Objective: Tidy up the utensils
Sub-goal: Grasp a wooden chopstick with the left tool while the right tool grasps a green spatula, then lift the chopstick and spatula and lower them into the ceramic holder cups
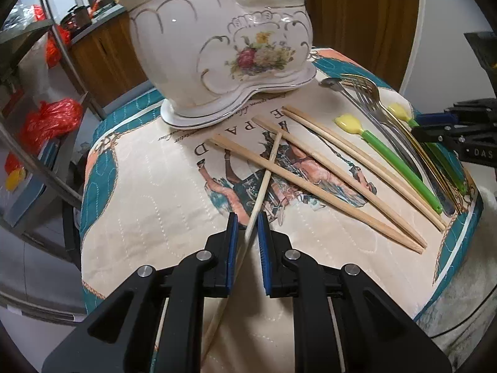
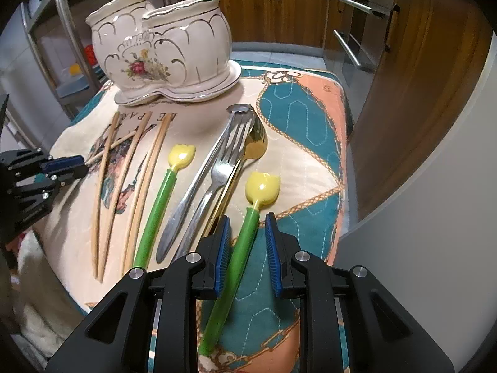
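On the quilted table cover point(image 2: 304, 99), every utensil lies outside the white floral ceramic two-pot holder point(image 2: 167, 40), seemingly empty. The left gripper point(image 1: 247, 221) has its jaws pinching a pale wooden chopstick point(image 1: 264, 180); the right gripper point(image 2: 245, 227) has its jaws narrowed around a green-handled yellow tulip spoon point(image 2: 248, 227), perhaps not yet clamped.

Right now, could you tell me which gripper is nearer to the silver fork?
Right. The right gripper straddles a green-handled spoon lying just beside the fork; the left gripper sits across the chopsticks, around a pale stick.

Quilted printed mat point(image 1: 139, 186) carries ceramic holder point(image 1: 217, 46), chopsticks point(image 1: 326, 168), cutlery point(image 2: 217, 168).
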A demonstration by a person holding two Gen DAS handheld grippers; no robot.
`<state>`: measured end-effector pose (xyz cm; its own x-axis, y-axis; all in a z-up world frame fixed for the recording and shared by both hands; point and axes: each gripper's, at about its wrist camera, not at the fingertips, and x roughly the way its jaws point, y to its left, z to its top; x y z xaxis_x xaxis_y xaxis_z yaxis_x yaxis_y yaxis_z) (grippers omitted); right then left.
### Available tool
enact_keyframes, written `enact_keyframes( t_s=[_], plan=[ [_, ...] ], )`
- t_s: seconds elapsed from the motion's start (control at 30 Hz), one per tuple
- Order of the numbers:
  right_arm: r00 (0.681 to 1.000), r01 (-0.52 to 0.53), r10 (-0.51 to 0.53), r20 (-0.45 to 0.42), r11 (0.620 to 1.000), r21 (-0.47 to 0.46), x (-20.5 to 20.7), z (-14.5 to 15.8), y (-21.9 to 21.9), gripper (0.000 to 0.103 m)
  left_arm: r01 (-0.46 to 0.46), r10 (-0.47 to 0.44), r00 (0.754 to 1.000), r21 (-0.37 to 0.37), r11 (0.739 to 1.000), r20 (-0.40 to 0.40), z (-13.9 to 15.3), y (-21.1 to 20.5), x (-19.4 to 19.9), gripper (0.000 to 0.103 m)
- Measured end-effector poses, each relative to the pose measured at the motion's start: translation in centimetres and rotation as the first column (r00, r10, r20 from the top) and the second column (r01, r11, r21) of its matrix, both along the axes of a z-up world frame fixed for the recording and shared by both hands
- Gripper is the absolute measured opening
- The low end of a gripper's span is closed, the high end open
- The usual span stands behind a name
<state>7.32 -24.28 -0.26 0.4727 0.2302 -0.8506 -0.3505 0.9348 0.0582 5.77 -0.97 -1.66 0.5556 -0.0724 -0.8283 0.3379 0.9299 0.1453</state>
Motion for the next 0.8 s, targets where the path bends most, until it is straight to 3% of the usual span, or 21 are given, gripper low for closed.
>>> enact_keyframes(
  t_s=[0.17, 0.43, 0.63, 0.8],
  plan=[
    [1.000, 0.007, -0.007, -0.008, 0.999, 0.032, 0.2, 0.0, -0.6, 0.011, 0.051, -0.053, 0.998, -0.048, 0.998, -0.036, 0.0, 0.7, 0.4, 0.009],
    [1.000, -0.003, 0.002, 0.019, 0.999, 0.050, -0.7, 0.4, -0.8, 0.010, 0.077, -0.077, 0.996, -0.007, 0.997, -0.038, 0.4, 2.1, 0.0, 0.004],
    [0.991, -0.004, -0.012, 0.132, 0.993, 0.121, -1.6, 2.3, -1.2, 0.010, -0.014, 0.017, 0.999, -0.060, 0.998, 0.046, 1.8, 4.9, 0.0, 0.004],
    [0.971, -0.027, -0.013, 0.238, 0.986, 0.163, -2.2, 4.3, -1.0, 0.010, -0.048, 0.067, 0.984, -0.116, 0.992, 0.165, 3.6, 6.1, -0.2, 0.004]
  ],
)
